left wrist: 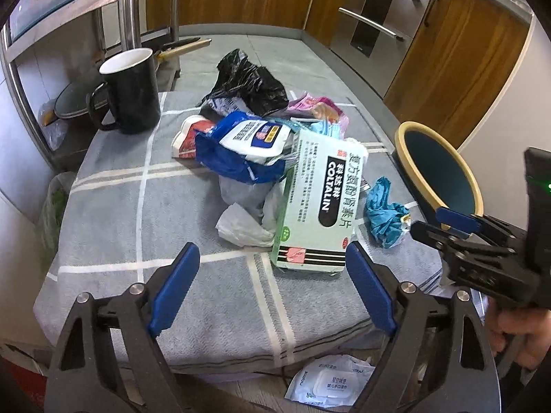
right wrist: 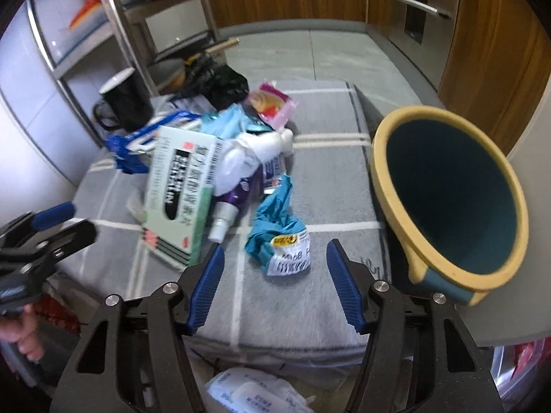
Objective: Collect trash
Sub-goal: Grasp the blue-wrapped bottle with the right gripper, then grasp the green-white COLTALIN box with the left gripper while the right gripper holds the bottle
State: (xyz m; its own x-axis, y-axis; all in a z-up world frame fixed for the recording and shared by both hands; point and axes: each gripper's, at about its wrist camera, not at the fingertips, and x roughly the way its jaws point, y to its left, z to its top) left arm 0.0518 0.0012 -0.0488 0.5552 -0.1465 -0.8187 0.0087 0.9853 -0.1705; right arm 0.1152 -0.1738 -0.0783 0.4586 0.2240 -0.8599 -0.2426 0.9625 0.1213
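Grippers, two of them, hang with blue pads spread wide and nothing between them over a grey checked cloth [left wrist: 113,213] on the surface. One pack of wet wipes [left wrist: 330,383] lies on the floor beneath the near edge. The left gripper [left wrist: 272,296] is level and low at that edge, its pads apart just short of one pale green Coltalin box [left wrist: 318,203] that lies flat with its near end toward them. The right gripper [right wrist: 272,285] points slightly down, its pads open on either side of one crumpled teal wrapper [right wrist: 275,227] with a white printed label, not touching it. A hand [left wrist: 516,330] grips the right tool's handle at the frame edge. Just right of the wrapper, at the cloth's right edge, stands one blue bin [right wrist: 451,199] with a yellow rim. Beyond the box sits the heap: one blue-and-white pouch [left wrist: 248,144], one purple tube [right wrist: 230,203], crumpled white plastic [left wrist: 244,227], one pink packet [right wrist: 273,103] and one black plastic bag [left wrist: 248,82], all touching or overlapping. One black mug [left wrist: 132,93] stands upright at the far left corner, apart from the heap.
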